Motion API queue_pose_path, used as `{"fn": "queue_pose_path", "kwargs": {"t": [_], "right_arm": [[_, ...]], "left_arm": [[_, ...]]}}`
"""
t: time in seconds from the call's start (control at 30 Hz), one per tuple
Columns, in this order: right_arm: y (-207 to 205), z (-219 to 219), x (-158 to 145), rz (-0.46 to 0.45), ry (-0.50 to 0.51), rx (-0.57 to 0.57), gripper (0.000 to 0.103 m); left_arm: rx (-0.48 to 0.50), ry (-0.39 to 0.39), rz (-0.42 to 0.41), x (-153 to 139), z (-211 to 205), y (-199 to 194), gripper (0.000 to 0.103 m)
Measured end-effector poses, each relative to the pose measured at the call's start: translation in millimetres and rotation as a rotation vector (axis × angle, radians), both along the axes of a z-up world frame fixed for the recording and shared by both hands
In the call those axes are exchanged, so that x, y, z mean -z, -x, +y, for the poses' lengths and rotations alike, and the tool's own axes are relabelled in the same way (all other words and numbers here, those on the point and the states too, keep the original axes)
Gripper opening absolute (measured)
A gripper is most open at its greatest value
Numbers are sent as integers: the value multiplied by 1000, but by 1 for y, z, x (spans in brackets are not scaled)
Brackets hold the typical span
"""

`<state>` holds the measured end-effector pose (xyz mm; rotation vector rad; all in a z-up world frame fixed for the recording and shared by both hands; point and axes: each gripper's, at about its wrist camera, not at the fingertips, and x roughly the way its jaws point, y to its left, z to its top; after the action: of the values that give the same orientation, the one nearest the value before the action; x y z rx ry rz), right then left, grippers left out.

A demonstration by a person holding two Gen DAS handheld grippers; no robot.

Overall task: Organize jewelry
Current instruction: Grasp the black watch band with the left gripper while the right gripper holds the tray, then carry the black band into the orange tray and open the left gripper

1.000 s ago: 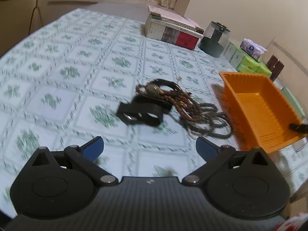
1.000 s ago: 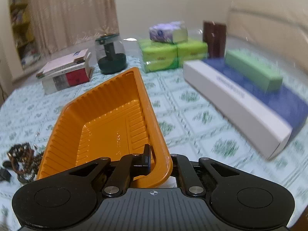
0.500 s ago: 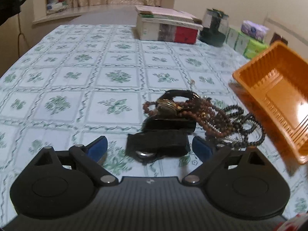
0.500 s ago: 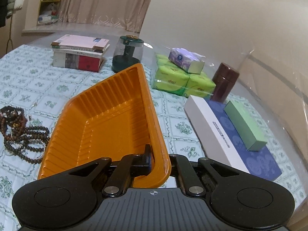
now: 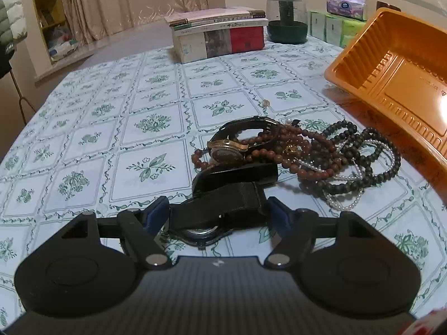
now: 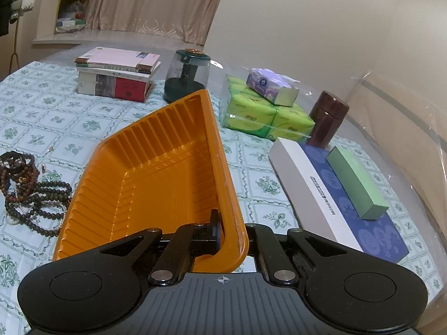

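Note:
A black strap watch [image 5: 223,203] lies on the flowered tablecloth between the blue pads [image 5: 157,213] of my left gripper [image 5: 218,213]. Its jaws are closing, and the pads stand right at the strap's two ends. Behind it lie another black band [image 5: 237,173], a gold watch [image 5: 226,150] and a heap of brown, dark and pearl bead bracelets [image 5: 335,162]. My right gripper [image 6: 223,240] is shut on the near corner rim of the empty orange tray [image 6: 156,173], which tilts up just right of the beads [image 6: 30,189]. The left wrist view shows the tray [image 5: 391,64] at the right.
A stack of books [image 5: 220,36] and a glass jar with a dark green base [image 5: 287,16] stand at the back. Green tissue packs [image 6: 259,114], a brown canister [image 6: 327,120] and a long white-and-blue box [image 6: 329,195] carrying a green box [image 6: 357,181] lie right of the tray.
My left gripper came forward and down over the black strap watch, and its jaws narrowed around it. The right gripper rolled with the tray in its grip, then held still.

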<state>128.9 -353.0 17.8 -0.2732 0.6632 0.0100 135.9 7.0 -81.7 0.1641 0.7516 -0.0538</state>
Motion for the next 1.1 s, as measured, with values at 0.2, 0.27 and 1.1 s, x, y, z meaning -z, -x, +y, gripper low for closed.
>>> {"fn": "queue_pose_path", "kwargs": {"t": [0.2, 0.27, 1.1], "right_arm": [[2, 0, 1, -1, -5, 1, 5], [2, 1, 2, -4, -4, 0, 5], [4, -7, 4, -8, -49, 7, 5]], "left_arm": [[42, -34, -39, -13, -5, 7, 34], [41, -29, -36, -17, -3, 7, 31], [319, 277, -107, -109, -110, -3, 26]]}}
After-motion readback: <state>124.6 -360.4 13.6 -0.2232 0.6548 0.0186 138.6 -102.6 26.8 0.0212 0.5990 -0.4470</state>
